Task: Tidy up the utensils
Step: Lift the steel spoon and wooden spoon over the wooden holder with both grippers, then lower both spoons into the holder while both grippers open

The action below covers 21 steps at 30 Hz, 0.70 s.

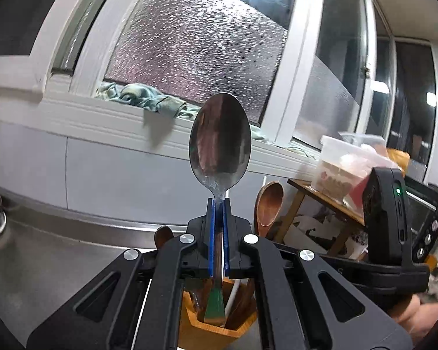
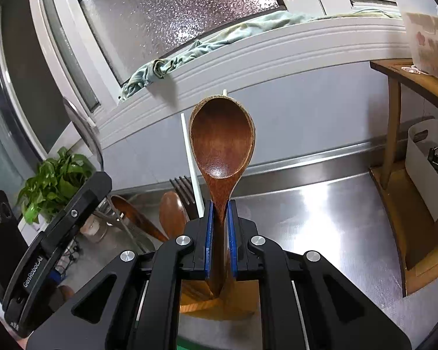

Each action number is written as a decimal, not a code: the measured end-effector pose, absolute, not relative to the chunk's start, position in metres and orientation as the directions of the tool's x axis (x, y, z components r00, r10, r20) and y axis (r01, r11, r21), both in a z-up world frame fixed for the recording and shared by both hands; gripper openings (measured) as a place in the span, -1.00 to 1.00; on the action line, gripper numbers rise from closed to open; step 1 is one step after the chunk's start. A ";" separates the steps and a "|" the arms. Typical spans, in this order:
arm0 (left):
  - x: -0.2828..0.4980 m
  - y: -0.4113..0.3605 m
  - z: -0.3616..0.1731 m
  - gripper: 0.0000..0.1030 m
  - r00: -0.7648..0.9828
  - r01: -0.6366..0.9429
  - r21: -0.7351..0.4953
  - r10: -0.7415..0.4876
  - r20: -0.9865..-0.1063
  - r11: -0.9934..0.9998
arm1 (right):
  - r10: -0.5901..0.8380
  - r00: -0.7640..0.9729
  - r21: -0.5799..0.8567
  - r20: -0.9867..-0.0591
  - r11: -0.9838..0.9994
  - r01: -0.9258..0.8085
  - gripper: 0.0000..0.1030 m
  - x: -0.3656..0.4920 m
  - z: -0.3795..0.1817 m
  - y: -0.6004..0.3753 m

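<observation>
Left gripper (image 1: pixel 218 204) clamped steel spoon (image 1: pixel 220 140); right gripper (image 2: pixel 220 207) clamped wooden spoon (image 2: pixel 222 137); both handles over holder (image 1: pixel 210 325); next, judged: lower, release.

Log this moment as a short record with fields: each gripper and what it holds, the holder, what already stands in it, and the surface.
left gripper: shut on metal spoon, bowl up, handle down into the holder
right gripper: shut on wooden spoon, bowl up, handle down into the holder
wooden holder: directly below both grippers
already in holder: dark fork, smaller wooden spoon, white sticks
surface: steel counter
</observation>
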<state>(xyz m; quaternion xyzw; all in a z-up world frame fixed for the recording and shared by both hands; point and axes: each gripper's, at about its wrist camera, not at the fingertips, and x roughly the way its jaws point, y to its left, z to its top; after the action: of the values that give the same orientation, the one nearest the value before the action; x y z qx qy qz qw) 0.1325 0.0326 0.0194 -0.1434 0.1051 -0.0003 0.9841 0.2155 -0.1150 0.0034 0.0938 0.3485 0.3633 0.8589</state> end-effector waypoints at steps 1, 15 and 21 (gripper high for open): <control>0.133 0.032 0.020 -0.94 0.978 -0.029 -0.278 -0.030 -0.207 0.960 | 0.689 0.492 0.414 -0.531 0.718 -0.560 -0.80 0.215 0.003 -0.115; 0.133 0.028 0.022 -0.92 0.975 -0.040 -0.198 -0.005 -0.221 0.979 | 0.678 0.482 0.347 -0.554 0.715 -0.607 -0.80 0.208 0.007 -0.107; 0.132 0.028 0.021 -0.89 0.970 -0.036 -0.205 -0.016 -0.243 0.978 | 0.672 0.460 0.352 -0.581 0.717 -0.602 -0.75 0.209 0.002 -0.106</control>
<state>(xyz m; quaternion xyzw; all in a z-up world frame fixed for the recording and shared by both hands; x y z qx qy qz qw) 0.1325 0.0283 0.0209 -0.1045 0.1227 0.0050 0.9869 0.2092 -0.1064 0.0017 0.0482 0.3614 0.3732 0.8531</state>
